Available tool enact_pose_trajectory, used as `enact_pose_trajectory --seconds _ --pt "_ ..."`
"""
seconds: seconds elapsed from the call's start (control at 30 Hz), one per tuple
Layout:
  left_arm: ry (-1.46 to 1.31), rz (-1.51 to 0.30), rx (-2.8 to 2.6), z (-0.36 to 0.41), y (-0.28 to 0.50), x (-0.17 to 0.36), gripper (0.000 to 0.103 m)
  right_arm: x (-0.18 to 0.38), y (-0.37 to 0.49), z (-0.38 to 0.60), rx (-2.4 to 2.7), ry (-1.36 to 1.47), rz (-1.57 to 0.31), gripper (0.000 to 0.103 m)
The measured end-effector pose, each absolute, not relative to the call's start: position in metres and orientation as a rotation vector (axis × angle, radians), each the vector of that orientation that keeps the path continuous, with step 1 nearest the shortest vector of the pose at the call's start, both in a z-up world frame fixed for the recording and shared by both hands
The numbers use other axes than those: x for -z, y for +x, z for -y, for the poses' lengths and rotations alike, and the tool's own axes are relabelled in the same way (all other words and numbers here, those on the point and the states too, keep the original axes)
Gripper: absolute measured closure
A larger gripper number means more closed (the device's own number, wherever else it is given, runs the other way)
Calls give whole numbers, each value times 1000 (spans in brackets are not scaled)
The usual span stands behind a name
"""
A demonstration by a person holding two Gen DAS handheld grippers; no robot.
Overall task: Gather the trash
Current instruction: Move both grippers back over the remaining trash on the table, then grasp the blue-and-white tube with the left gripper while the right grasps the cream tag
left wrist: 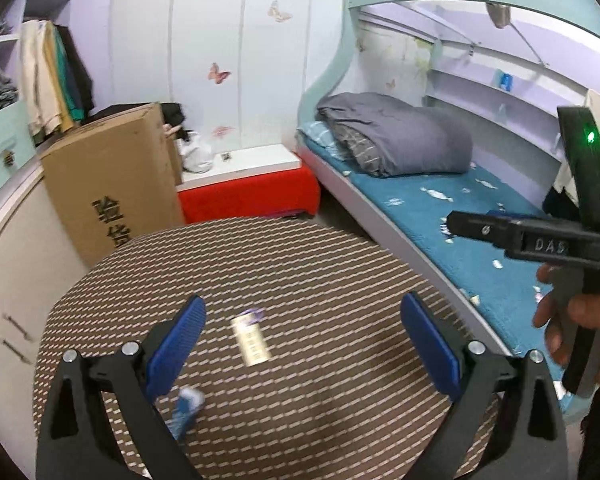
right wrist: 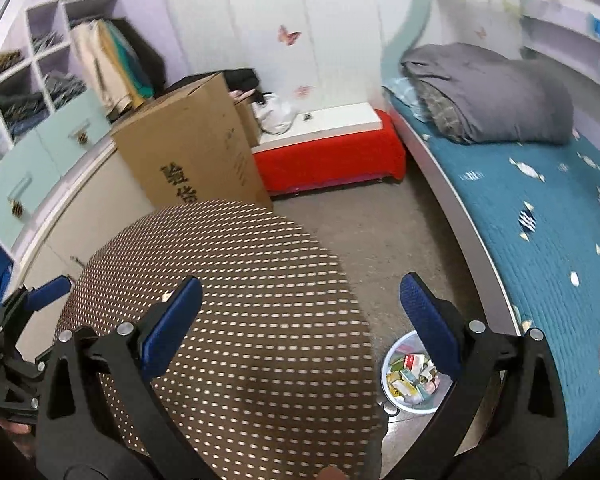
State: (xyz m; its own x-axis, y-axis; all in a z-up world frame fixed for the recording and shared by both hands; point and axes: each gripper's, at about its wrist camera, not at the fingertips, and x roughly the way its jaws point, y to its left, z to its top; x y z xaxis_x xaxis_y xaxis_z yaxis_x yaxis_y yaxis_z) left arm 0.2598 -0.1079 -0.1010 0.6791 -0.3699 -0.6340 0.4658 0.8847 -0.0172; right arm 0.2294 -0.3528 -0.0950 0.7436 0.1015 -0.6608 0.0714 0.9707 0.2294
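Observation:
In the left wrist view a gold and purple wrapper (left wrist: 252, 338) lies on the round brown patterned table (left wrist: 340, 272), between the fingers of my open left gripper (left wrist: 304, 344). A small blue and white piece of trash (left wrist: 186, 404) lies by the left finger. The right gripper body (left wrist: 540, 240) is held to the right, over the bed. In the right wrist view my right gripper (right wrist: 300, 320) is open and empty above the table's right edge (right wrist: 340, 280). A small bin (right wrist: 410, 374) with several pieces of trash in it stands on the floor below its right finger.
A tall cardboard box (left wrist: 112, 176) stands behind the table on the left. A red bench (right wrist: 332, 156) sits at the wall. A bed with a blue sheet (right wrist: 540, 220) and grey duvet runs along the right. White cabinets (right wrist: 40, 184) line the left.

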Motion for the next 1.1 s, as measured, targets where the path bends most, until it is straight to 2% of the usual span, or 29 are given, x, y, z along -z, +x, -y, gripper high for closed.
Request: enact_pose_trajectory --seconds 0.33,0.67,0.73,0.83,0.97,1.03,1.07,1.1 --pt "143 -737 355 16 269 135 7 123 264 277 -168 149 -809 6" --pt "192 -851 339 -5 269 180 8 160 301 221 -279 49 -888 7" --pt "199 -871 342 -5 270 186 9 167 308 214 -296 35 -900 10" --pt "206 -903 352 -4 270 195 21 178 317 206 -314 7 -918 21" --pt "208 -922 357 -1 270 200 28 189 327 195 -341 -23 -936 30" --pt "201 -933 361 0 271 201 34 194 330 188 -356 -44 -940 41" --pt "199 -940 364 2 271 203 37 196 331 185 -363 -56 -945 52" --pt "198 -951 368 4 272 205 43 199 332 182 -371 -68 -953 56"
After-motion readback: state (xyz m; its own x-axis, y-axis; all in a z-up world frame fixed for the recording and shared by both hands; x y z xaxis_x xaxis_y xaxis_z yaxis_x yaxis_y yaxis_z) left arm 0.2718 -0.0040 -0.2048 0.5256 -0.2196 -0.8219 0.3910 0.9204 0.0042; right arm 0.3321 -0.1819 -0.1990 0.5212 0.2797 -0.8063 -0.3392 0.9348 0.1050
